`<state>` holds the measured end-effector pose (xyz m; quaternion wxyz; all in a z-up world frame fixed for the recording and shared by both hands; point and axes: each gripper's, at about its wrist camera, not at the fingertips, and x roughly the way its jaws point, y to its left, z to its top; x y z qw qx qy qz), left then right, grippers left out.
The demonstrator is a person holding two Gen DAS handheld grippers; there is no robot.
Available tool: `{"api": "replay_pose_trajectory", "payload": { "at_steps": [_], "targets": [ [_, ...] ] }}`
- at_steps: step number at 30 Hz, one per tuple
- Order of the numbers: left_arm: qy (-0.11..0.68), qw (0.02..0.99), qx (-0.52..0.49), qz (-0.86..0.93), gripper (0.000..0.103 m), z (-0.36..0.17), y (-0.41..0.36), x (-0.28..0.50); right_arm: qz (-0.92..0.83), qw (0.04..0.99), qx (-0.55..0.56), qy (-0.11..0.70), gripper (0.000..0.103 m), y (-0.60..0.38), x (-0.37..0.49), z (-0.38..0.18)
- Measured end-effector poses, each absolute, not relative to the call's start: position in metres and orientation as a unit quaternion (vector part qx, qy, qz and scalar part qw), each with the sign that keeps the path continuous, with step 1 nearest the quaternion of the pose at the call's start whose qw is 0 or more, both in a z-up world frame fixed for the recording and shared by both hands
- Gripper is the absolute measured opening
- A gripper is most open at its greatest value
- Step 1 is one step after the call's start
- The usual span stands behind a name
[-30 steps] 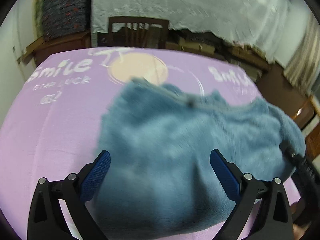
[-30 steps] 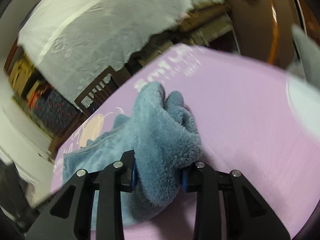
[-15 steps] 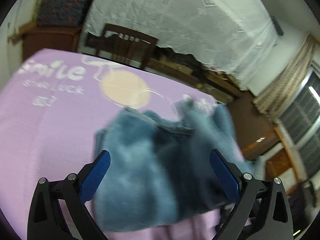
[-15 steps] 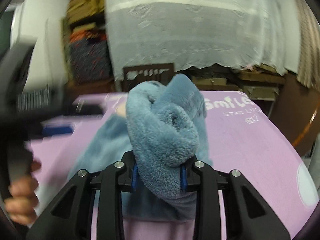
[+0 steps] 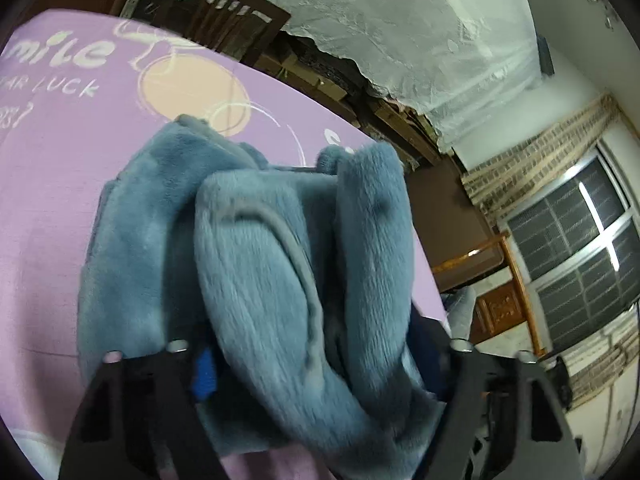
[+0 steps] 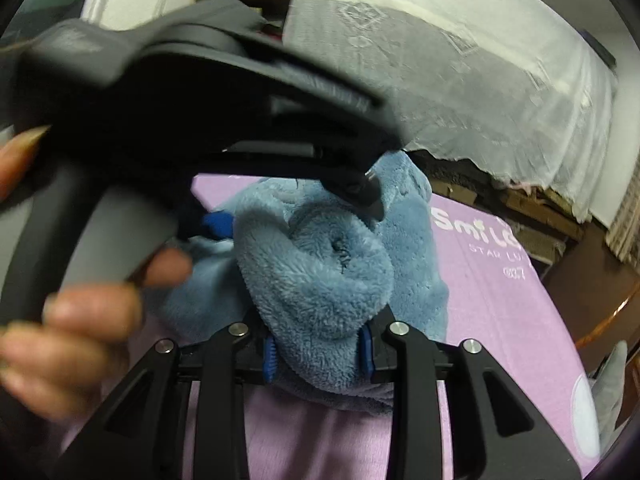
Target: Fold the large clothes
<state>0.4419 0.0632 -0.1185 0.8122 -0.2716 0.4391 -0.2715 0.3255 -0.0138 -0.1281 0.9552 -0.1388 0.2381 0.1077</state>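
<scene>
On the lilac printed cloth over the tabletop [image 5: 60, 152], the bulky blue fleece garment [image 5: 260, 280] lay bunched, soft, thick and floppy, likely to slump unless taken by a gathered edge or doubled fold. My right claw [image 6: 318, 354] was clenched on a rolled wad of it, lifted clear. My left claw [image 5: 320, 364] was closing around another thick fold, its pads not plainly pressing yet.

White lettering printed on a purple cloth [image 5: 60, 168].
Partly readable: "mile" above "STAR LUCK"; also "Smi" over "STAR LU".
</scene>
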Motion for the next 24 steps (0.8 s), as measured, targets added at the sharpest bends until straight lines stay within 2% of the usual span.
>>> {"api": "replay_pose_trajectory", "payload": {
  "at_steps": [1, 2, 3, 5, 7, 9, 10, 11, 12, 18, 22, 24],
  "targets": [
    [0.433, 0.815, -0.271, -0.271, 0.063, -0.119, 0.065, 0.443, 0.11, 0.954, -0.151, 0.236, 0.031, -0.014, 0.323, -0.13],
    [0.43, 0.818, -0.268, -0.272, 0.043, -0.118, 0.066, 0.443, 0.111, 0.952, -0.161, 0.233, 0.034, -0.013, 0.32, -0.132],
    [0.428, 0.819, -0.263, -0.276, 0.032, -0.117, 0.064, 0.443, 0.112, 0.952, -0.169, 0.231, 0.042, -0.011, 0.317, -0.133],
    [0.424, 0.823, -0.257, -0.278, 0.031, -0.113, 0.061, 0.442, 0.121, 0.949, -0.182, 0.227, 0.057, -0.014, 0.312, -0.135],
    [0.416, 0.833, -0.246, -0.27, 0.029, -0.106, 0.06, 0.439, 0.116, 0.95, -0.186, 0.221, 0.058, -0.018, 0.307, -0.136],
    [0.406, 0.841, -0.24, -0.264, 0.028, -0.098, 0.066, 0.431, 0.109, 0.951, -0.19, 0.218, 0.054, -0.02, 0.304, -0.137],
    [0.397, 0.848, -0.235, -0.259, 0.027, -0.091, 0.068, 0.429, 0.103, 0.952, -0.191, 0.214, 0.039, -0.02, 0.303, -0.135],
    [0.384, 0.86, -0.224, -0.248, 0.027, -0.083, 0.071, 0.425, 0.103, 0.954, -0.184, 0.213, 0.03, -0.02, 0.303, -0.132],
    [0.376, 0.869, -0.217, -0.239, 0.027, -0.078, 0.074, 0.422, 0.112, 0.957, -0.163, 0.212, 0.028, -0.02, 0.304, -0.123],
    [0.34, 0.919, -0.164, -0.115, 0.031, -0.069, 0.107, 0.41, 0.176, 0.951, -0.111, 0.23, 0.028, 0.007, 0.328, -0.09],
    [0.384, 0.911, -0.132, -0.07, 0.032, -0.101, 0.113, 0.426, 0.209, 0.928, -0.121, 0.283, 0.028, 0.033, 0.349, -0.116],
    [0.389, 0.913, -0.106, -0.06, 0.038, -0.113, 0.112, 0.428, 0.213, 0.922, -0.117, 0.301, 0.029, 0.034, 0.356, -0.13]
  ]
}}
